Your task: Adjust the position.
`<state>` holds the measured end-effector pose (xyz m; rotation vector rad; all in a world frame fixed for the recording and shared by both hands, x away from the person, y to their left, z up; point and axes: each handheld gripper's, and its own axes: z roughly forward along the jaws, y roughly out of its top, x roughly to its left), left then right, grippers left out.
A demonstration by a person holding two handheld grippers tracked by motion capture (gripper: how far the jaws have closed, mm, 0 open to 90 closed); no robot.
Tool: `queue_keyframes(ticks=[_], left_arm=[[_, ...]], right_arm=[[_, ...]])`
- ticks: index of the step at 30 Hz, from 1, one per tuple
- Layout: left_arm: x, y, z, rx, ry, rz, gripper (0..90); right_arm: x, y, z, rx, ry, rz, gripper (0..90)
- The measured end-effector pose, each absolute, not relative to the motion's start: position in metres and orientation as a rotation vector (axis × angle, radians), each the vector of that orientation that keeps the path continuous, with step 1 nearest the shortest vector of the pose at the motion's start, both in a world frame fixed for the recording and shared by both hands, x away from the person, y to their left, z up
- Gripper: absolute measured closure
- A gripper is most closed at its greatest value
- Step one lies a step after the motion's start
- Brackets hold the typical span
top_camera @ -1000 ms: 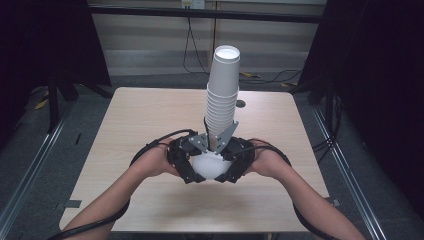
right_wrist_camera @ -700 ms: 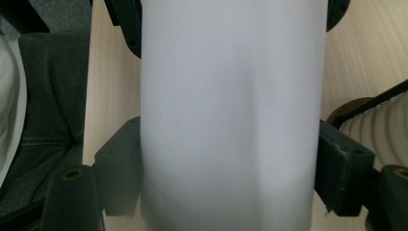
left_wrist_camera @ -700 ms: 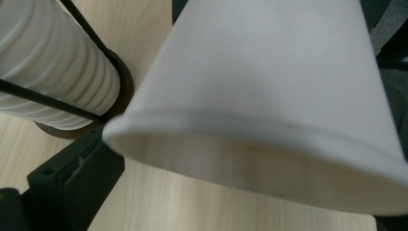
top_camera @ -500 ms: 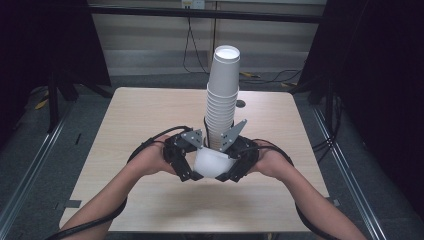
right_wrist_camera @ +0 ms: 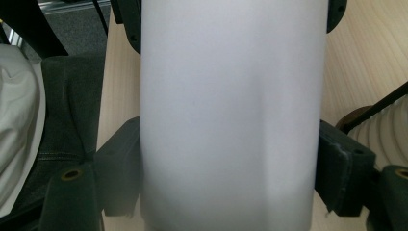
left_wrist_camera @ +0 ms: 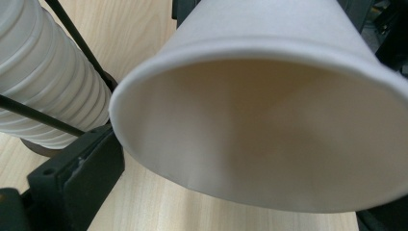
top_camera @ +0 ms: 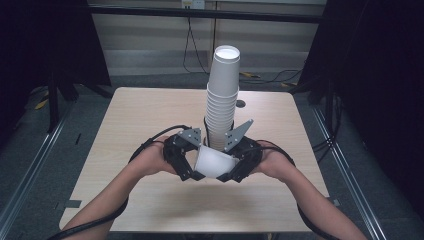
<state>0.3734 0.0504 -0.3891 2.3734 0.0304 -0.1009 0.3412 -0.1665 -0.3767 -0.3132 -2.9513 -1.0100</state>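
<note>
Your right gripper (top_camera: 235,167) fingers pinch the paper cup (top_camera: 214,161); your left gripper's (top_camera: 184,159) state I cannot tell. Squeeze gently to avoid crushing.

Wooden table (top_camera: 140,120) — dark, perhaps carpeted floor (top_camera: 30,150)

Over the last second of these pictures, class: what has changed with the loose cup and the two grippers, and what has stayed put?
The loose paper cup sits slightly nearer the cup stack and higher than a second ago, carried between the left gripper and right gripper; its mouth now tips toward the left gripper. Both grippers kept their hold on it. The stack and the table stayed as they were.
</note>
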Motion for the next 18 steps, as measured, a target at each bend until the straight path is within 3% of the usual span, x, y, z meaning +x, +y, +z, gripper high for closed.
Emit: queue_keyframes(ticks=[18], left_arm=[[0.378,0.064,-0.394,2.354,0.069,-0.127,0.0]], right_arm=[[0.344,-0.175,-0.380,-0.335,-2.950,-0.997,23.7]])
